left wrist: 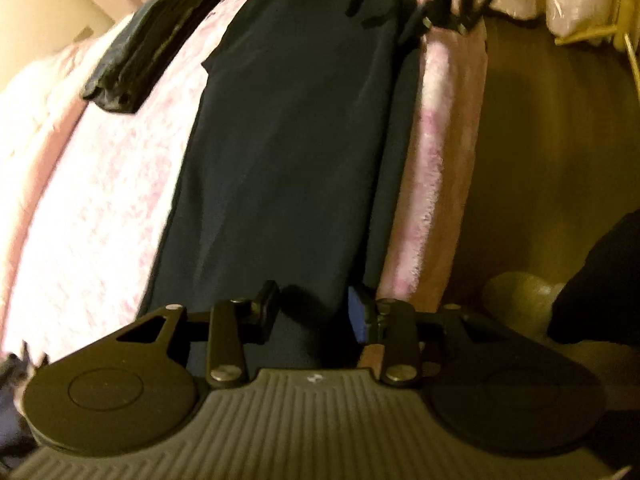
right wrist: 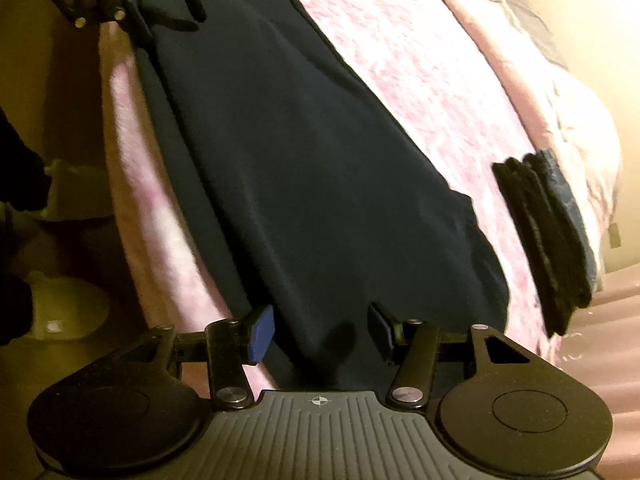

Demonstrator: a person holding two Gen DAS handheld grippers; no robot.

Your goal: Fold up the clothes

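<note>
A long navy garment (left wrist: 296, 152) lies flat along the near edge of a bed with a pink flowered cover (left wrist: 104, 184). My left gripper (left wrist: 314, 312) is open over one end of the garment, its fingers straddling the cloth. My right gripper (right wrist: 320, 334) is open over the other end of the same garment (right wrist: 304, 168). Each gripper shows at the far end in the other's view: the right gripper (left wrist: 400, 0) in the left wrist view, the left gripper (right wrist: 160, 4) in the right wrist view.
A stack of folded dark clothes (left wrist: 148, 48) lies further in on the bed; it also shows in the right wrist view (right wrist: 548, 236). The pink cover (right wrist: 136, 184) hangs over the bed's edge. Brown floor (left wrist: 552, 160) lies beside the bed, with a pale round object (right wrist: 68, 308) on it.
</note>
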